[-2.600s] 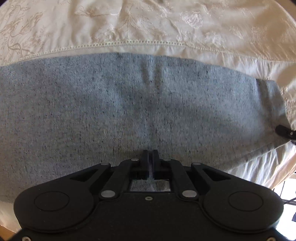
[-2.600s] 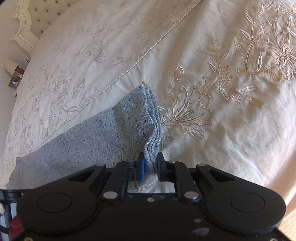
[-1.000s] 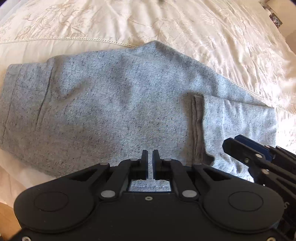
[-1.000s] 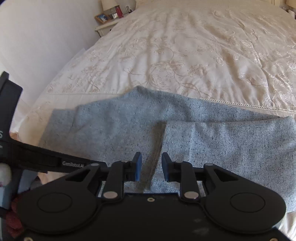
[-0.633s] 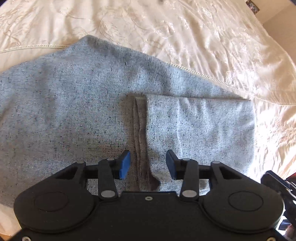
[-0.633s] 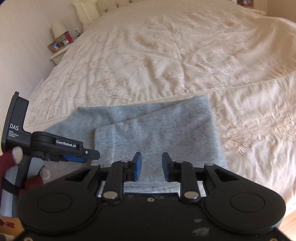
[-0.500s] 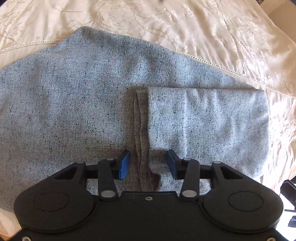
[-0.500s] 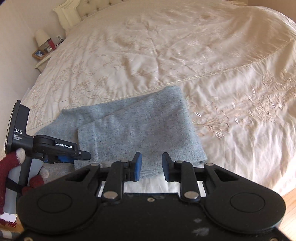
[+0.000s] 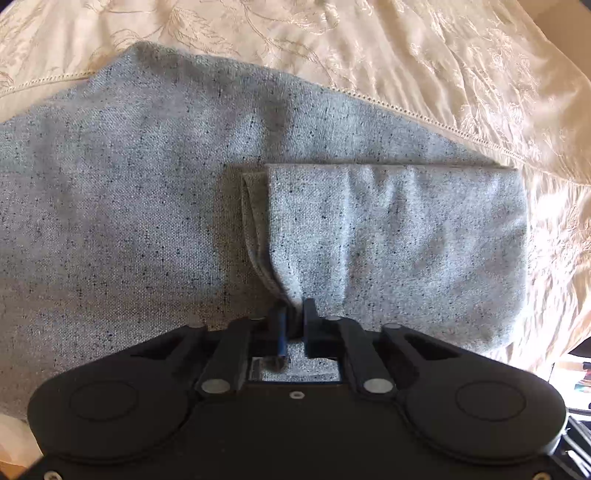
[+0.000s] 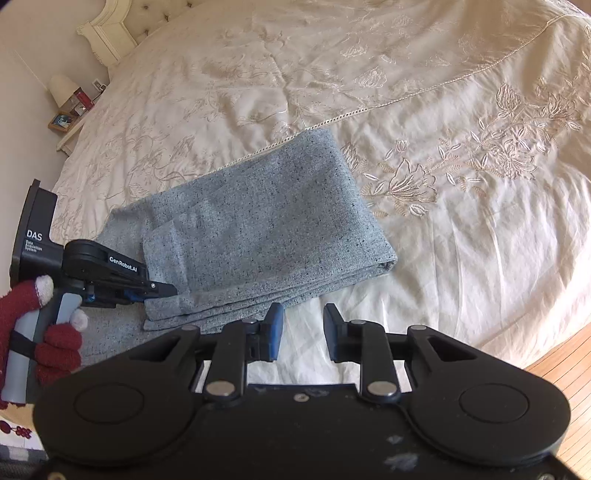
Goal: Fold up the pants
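Observation:
Grey speckled pants (image 9: 129, 206) lie on the bed, with the leg end folded back over the rest as a top layer (image 9: 399, 236). My left gripper (image 9: 293, 314) is shut on the near corner of that folded layer, which bunches between the jaws. In the right wrist view the pants (image 10: 266, 229) lie as a folded stack, and the left gripper (image 10: 166, 290) pinches their left corner. My right gripper (image 10: 303, 325) is open and empty, above the bedsheet just in front of the near edge of the stack.
The cream embroidered bedspread (image 10: 369, 74) spreads around the pants. A headboard (image 10: 110, 33) and a nightstand with a lamp (image 10: 64, 92) stand at the far left. The bed edge and wooden floor (image 10: 554, 365) lie at the right.
My left gripper has closed on the corner of the folded layer, which was between open jaws before. My right gripper has drawn back to the right, still open.

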